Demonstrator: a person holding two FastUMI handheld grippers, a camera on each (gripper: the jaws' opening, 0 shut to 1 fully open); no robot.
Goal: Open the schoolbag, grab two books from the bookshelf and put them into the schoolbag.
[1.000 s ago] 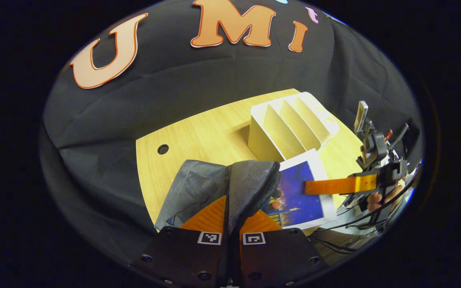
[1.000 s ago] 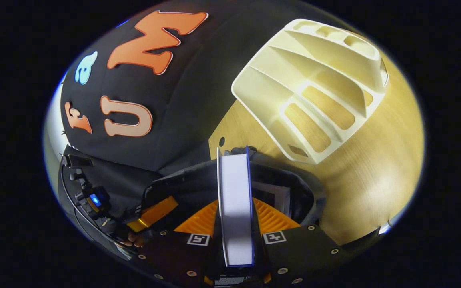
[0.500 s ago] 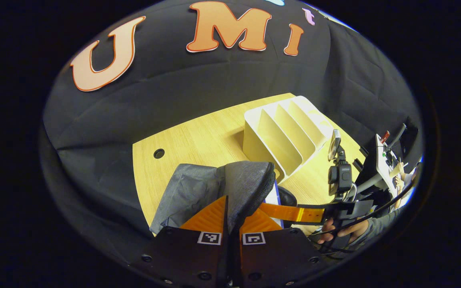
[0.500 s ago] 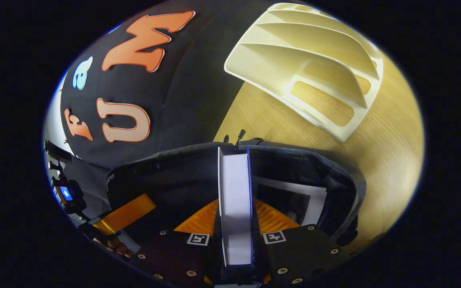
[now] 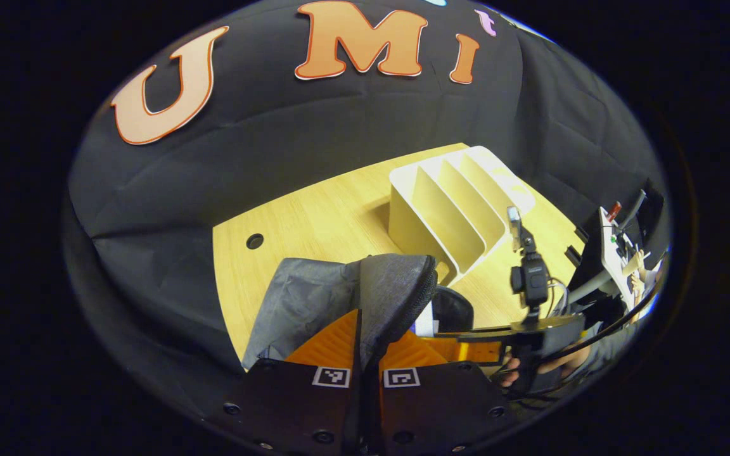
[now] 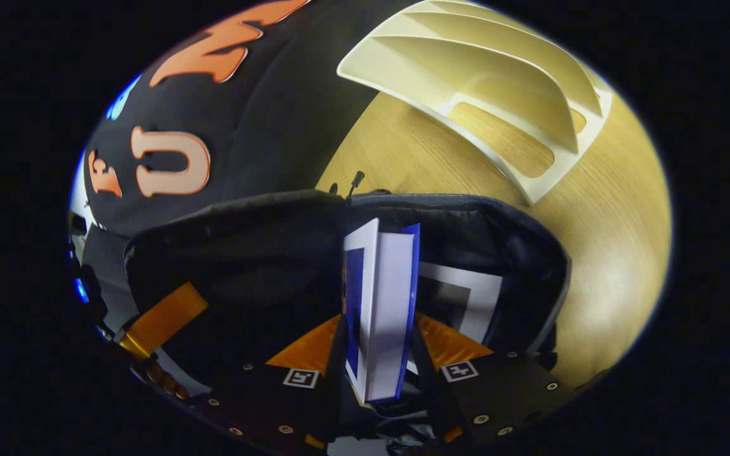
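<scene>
My left gripper (image 5: 360,313) is shut on the raised flap of the grey schoolbag (image 5: 314,297) and holds its mouth open. In the right gripper view the bag's dark rim (image 6: 466,206) curves around a blue-covered book (image 6: 390,278) that stands on edge inside the opening, tilted, with its cover fanning apart. My right gripper (image 6: 379,320) is open; its fingers stand spread on either side of the book with gaps showing. A second book (image 6: 466,297) with a white border lies deeper in the bag. The white bookshelf (image 5: 447,209) stands behind the bag, its slots bare.
The wooden table (image 6: 606,253) carries the bag and the bookshelf (image 6: 485,69). A zipper pull (image 6: 355,180) sticks up at the bag's far rim. A hand (image 5: 517,373) holds the right gripper (image 5: 454,341) at the bag's mouth. The left gripper (image 6: 162,316) grips the bag's left edge.
The right gripper carried the blue book down into the open bag, then its fingers spread and the book tilted loose. The left gripper kept hold of the flap.
</scene>
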